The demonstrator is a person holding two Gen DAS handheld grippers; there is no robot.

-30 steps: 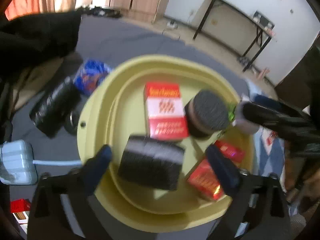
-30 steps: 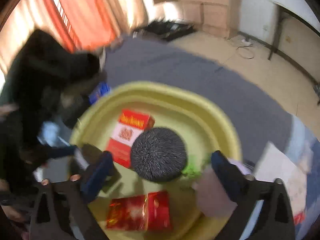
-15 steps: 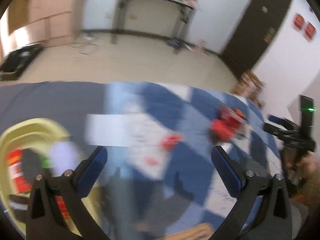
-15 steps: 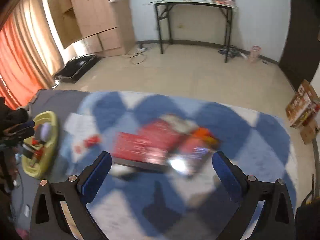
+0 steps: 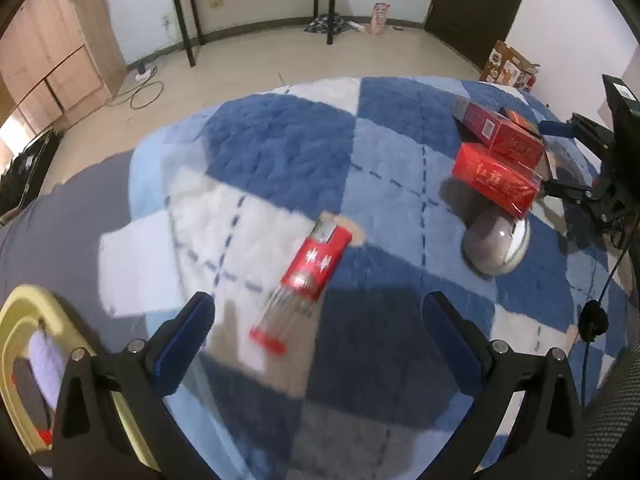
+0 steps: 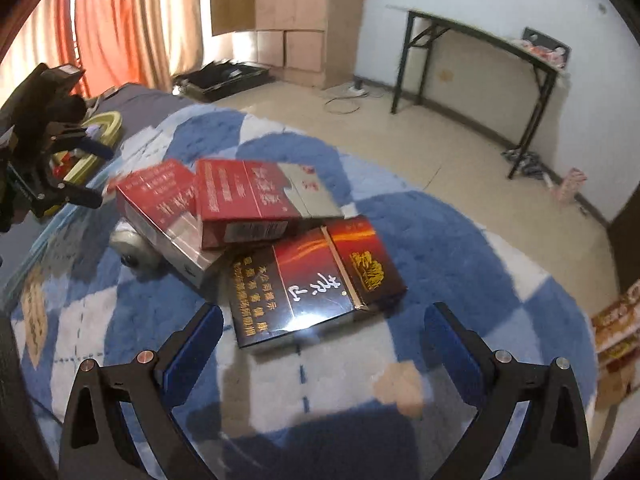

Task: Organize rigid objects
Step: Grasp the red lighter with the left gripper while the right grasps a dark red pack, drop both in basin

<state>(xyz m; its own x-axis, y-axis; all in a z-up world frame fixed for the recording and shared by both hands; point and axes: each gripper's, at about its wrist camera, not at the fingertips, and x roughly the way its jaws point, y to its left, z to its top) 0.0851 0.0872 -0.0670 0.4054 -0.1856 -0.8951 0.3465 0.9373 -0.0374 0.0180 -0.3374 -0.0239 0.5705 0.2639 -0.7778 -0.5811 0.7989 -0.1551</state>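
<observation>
Cigarette packs [image 6: 280, 236] lie heaped on the checked rug [image 6: 460, 248] ahead of your right gripper [image 6: 322, 332], the red lighter [image 5: 316, 264] before your left gripper [image 5: 318, 324], both jaws wide and empty, ready to collect toward the yellow tray [image 5: 24, 312].

Each wrist camera looks down along its open fingers, close over the blue-and-white checked fluffy rug [image 5: 280, 152]; both views share the stacked red cigarette cartons [image 5: 496, 168] [image 6: 240, 200].

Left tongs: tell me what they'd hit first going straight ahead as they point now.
Likely the red lighter, lying on the checked blue rug just ahead of the open left tongs. Depth is unclear.
</observation>
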